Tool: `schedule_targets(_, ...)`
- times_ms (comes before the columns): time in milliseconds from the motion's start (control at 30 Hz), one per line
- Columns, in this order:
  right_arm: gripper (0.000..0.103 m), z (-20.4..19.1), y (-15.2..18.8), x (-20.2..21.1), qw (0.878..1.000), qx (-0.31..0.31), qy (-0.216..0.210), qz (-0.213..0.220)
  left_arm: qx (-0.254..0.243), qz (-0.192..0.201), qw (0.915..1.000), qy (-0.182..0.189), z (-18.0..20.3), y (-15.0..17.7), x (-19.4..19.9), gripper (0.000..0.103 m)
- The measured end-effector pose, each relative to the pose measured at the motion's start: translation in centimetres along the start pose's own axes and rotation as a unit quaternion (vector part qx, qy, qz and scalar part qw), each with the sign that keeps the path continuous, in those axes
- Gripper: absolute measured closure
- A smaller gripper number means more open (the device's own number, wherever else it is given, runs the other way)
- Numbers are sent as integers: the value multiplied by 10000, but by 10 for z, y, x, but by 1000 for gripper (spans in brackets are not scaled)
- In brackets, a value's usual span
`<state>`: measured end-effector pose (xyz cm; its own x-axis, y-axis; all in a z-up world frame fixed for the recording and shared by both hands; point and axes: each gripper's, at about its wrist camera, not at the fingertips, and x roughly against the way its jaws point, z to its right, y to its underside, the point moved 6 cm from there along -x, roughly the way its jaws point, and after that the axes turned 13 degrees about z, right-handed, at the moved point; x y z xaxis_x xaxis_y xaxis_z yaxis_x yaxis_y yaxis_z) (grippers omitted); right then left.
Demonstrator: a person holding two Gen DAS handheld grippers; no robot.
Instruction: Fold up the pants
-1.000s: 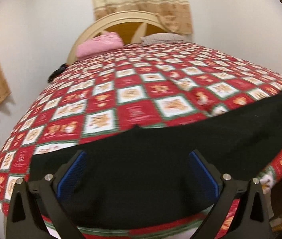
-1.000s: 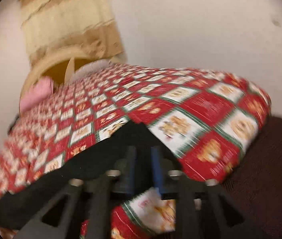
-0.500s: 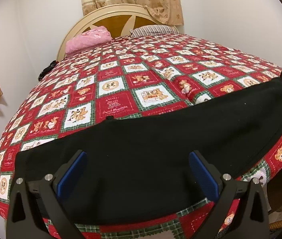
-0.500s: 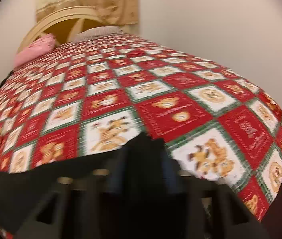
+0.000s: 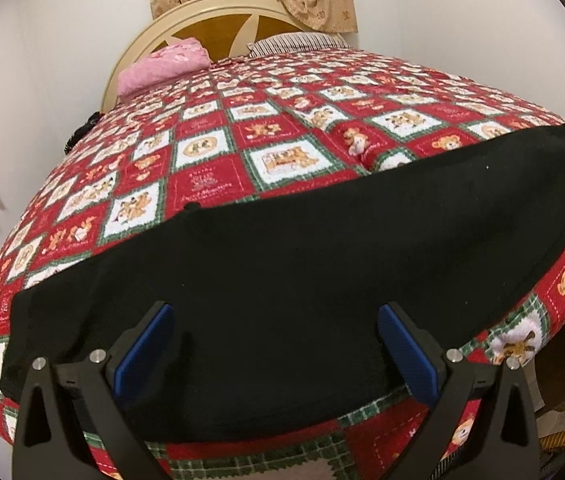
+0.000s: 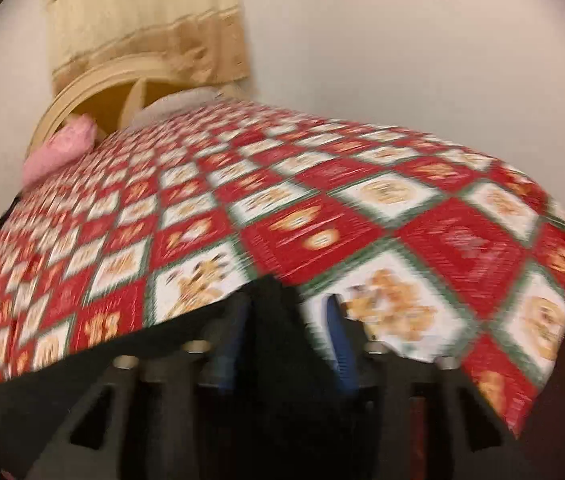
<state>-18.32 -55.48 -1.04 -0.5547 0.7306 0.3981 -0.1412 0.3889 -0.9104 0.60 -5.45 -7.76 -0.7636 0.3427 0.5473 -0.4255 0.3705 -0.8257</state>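
Black pants [image 5: 322, 264] lie spread flat across the near edge of the bed, running left to right. My left gripper [image 5: 278, 340] is open and empty, with its blue pads just above the pants' near edge. In the blurred right wrist view, my right gripper [image 6: 286, 336] has its jaws partly apart, with the right end of the black pants [image 6: 274, 320] between them. The fabric there looks bunched between the fingers. I cannot tell whether the fingers still press on it.
The bed has a red, white and green checked quilt [image 5: 266, 136]. A pink pillow [image 5: 162, 64] and a striped pillow [image 5: 294, 42] lie by the wooden headboard [image 5: 218, 20]. White walls stand behind and to both sides. The bed's right corner [image 6: 554, 248] drops off to dark floor.
The right gripper's jaws have spread apart around the pants' end, where they were pressed shut before. The left gripper stayed open and shifted slightly over the pants.
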Motion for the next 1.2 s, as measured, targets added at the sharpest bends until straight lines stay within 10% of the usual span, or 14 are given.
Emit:
schedule_targets(100, 57, -7, -5, 51, 9984, -267, -375, 318, -18, 73, 10000, 22, 2, -1, 2, 0)
schedule_targets(233, 57, -59, 42, 108, 9812, -566, -1800, -414, -64, 80, 9999, 58, 9, 2, -2, 0)
schedule_targets(367, 57, -110, 97, 126, 9667, -313, -2324, -1020, -47, -3, 9999, 126, 15, 6, -5, 0)
schedule_targets(900, 57, -157, 130, 103, 9513, -877, -2607, -1390, 616, 429, 9971, -150, -33, -1, 28, 0)
schedule_targets(1033, 99, -173, 142, 105, 9415, -764, -2820, -1679, 609, 447, 9971, -133, -31, -4, 29, 0)
schedule_targets(1200, 100, -170, 141, 110, 9418, -687, -2891, -1572, 484, 484, 9976, -73, -26, -6, 31, 0)
